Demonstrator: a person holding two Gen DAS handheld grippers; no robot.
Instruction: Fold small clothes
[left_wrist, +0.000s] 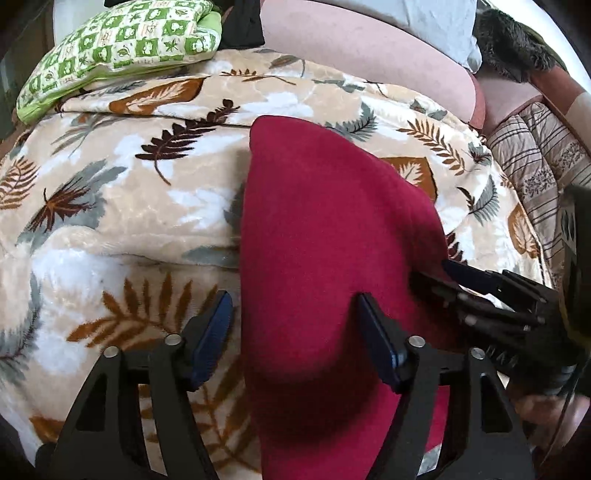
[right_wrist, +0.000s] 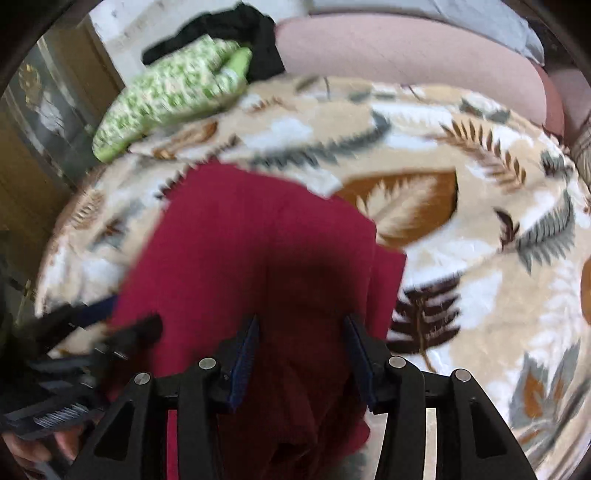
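The red garment (left_wrist: 332, 240) lies on the leaf-print blanket (left_wrist: 110, 221), already folded into a narrow strip. Both the left hand-held gripper (left_wrist: 291, 325) and right hand-held gripper (right_wrist: 301, 347) hover released above it; further folds probably remain.

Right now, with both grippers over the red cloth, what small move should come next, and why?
Probably lower the left gripper to pinch the red cloth's near left edge. Its jaws stand open astride that edge, gripping nothing, and the cloth lies flat on the blanket.
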